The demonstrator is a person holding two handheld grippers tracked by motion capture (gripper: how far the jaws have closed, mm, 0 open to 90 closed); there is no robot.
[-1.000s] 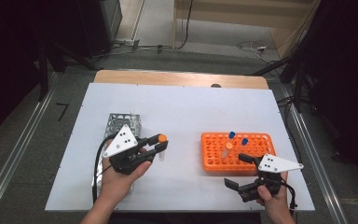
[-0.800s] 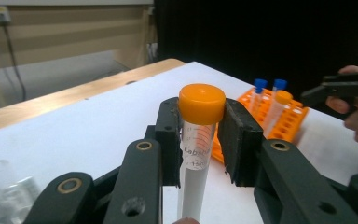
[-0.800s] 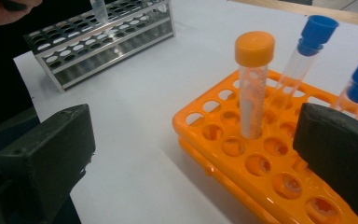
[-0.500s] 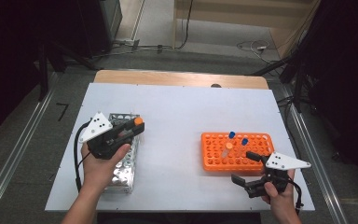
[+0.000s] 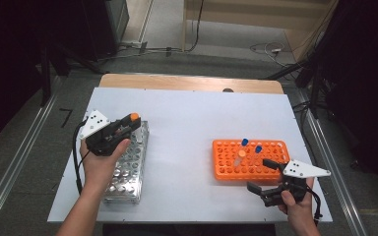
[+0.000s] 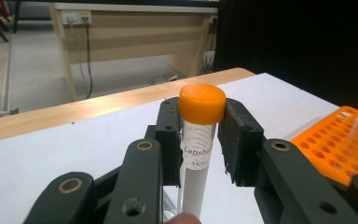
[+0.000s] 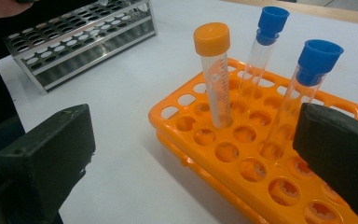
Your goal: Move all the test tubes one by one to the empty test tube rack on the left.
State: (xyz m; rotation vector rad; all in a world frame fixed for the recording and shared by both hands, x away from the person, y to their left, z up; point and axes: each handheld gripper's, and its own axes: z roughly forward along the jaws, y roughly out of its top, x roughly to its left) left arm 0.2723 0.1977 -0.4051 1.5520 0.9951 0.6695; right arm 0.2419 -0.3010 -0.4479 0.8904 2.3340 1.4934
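At the left of the tabletop (image 5: pixel 192 118), the left gripper (image 6: pixel 198 135) held an orange-capped tube (image 6: pixel 199 140) upright, its jaws pinching the tube just under the cap, above the far end of the metal rack (image 5: pixel 128 167). The grip looked narrow and high on the tube, so the long body below it could swing like a pendulum; if the tube came down tilted, its tip would likely strike the plate between two holes and skid, or push the tube up through the pads. A hard catch might also shove the light rack across the tabletop. Farther right, the orange rack (image 5: pixel 250 160) carried another orange-capped tube (image 7: pixel 213 74) and two blue-capped tubes (image 7: pixel 266 51), all standing loosely and leaning a little. The right gripper (image 7: pixel 191 163) waited just in front of that rack with its jaws spread wide and nothing between them. A careless advance from there could knock the nearest blue-capped tube (image 7: pixel 303 88) sideways or nudge the rack itself, since one pad already sat close to that tube.
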